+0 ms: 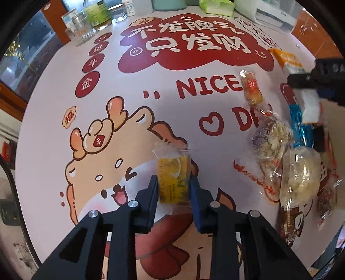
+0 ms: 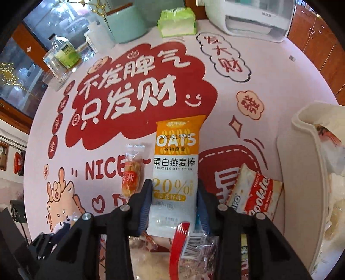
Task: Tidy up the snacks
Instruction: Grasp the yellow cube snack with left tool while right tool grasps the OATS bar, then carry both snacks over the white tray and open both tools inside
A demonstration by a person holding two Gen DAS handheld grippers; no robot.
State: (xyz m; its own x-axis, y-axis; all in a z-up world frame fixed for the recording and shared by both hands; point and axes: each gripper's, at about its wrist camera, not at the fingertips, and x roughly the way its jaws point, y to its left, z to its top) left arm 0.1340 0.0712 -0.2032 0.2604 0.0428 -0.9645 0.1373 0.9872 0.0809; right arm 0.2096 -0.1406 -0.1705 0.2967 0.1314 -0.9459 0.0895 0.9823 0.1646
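Note:
My left gripper (image 1: 173, 183) points down at the printed table mat (image 1: 129, 120) and is shut on a small yellow snack packet (image 1: 172, 170) in a clear wrapper, with a pad on each side. My right gripper (image 2: 174, 187) is shut on a long orange-and-white oat stick (image 2: 175, 155). In the left wrist view it shows at the right edge as the right gripper (image 1: 312, 79), with the oat stick (image 1: 286, 58) through it. A small red-and-orange wrapped snack (image 2: 131, 172) lies just left of the stick, also seen as the wrapped snack (image 1: 252, 88).
Several clear-wrapped snacks (image 1: 271, 137) and a blue wrapper (image 1: 297, 120) are piled at the mat's right. A cookies pack (image 2: 256, 193) leans on a cream bin (image 2: 301, 161). Glass jars (image 1: 82, 28), a green tissue pack (image 2: 176, 21) and a white appliance (image 2: 252, 17) line the far edge.

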